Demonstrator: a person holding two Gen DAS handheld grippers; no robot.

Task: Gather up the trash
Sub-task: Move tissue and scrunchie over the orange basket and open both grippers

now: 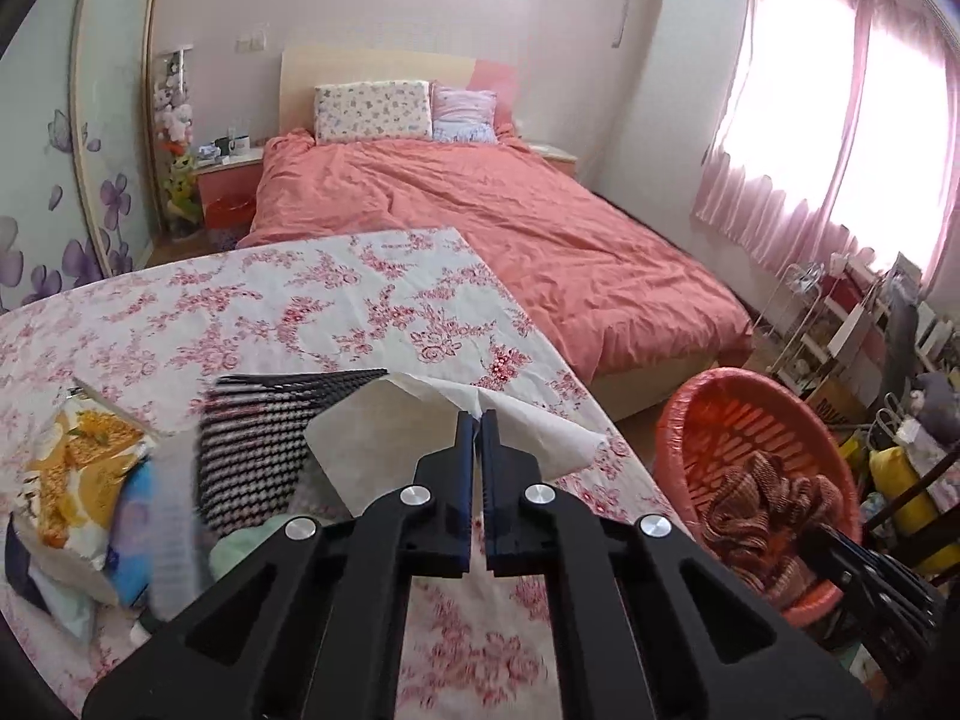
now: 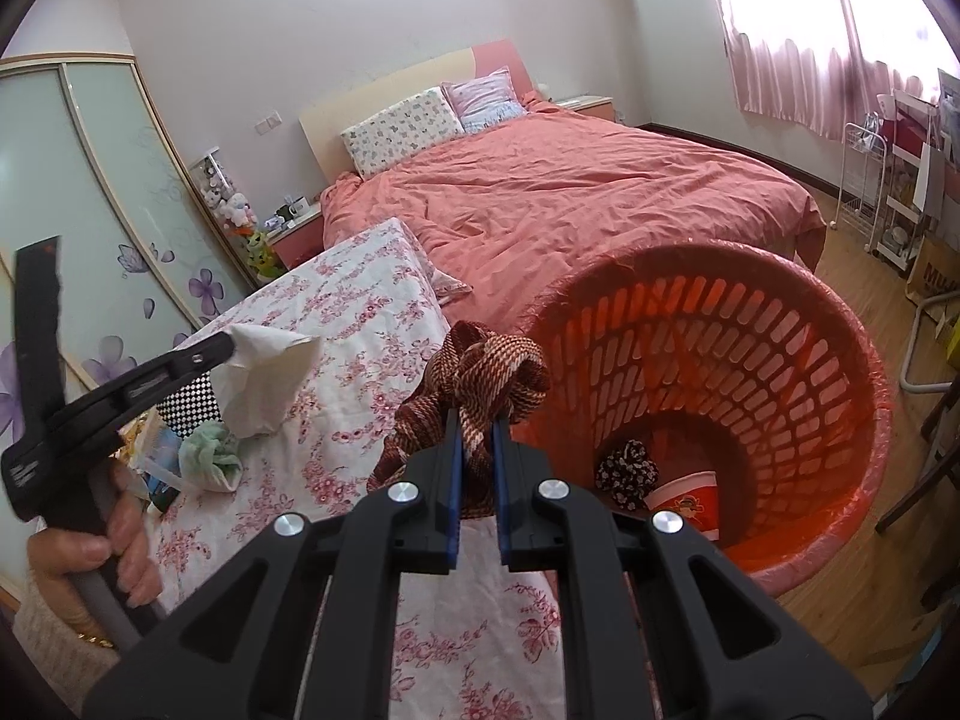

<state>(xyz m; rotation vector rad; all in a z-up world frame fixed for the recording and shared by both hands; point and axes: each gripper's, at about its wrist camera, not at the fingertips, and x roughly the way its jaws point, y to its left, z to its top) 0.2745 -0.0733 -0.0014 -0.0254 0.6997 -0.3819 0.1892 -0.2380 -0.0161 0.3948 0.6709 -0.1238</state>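
From the left wrist, the left tongs point(image 1: 479, 420) are clamped on a white tissue point(image 1: 420, 420), held above the floral counter point(image 1: 300, 312) and short of the red basket point(image 1: 678, 420). On the counter, on the far side from the basket, a snack wrapper point(image 1: 84, 468) and other scraps wait. From the right wrist, the right tongs point(image 2: 477, 423) grip a brown striped cloth point(image 2: 480, 372) at the basket's rim; a cup point(image 2: 684, 501) and a dark bundle point(image 2: 627, 471) already lie inside. Judging by this, collection is partway done.
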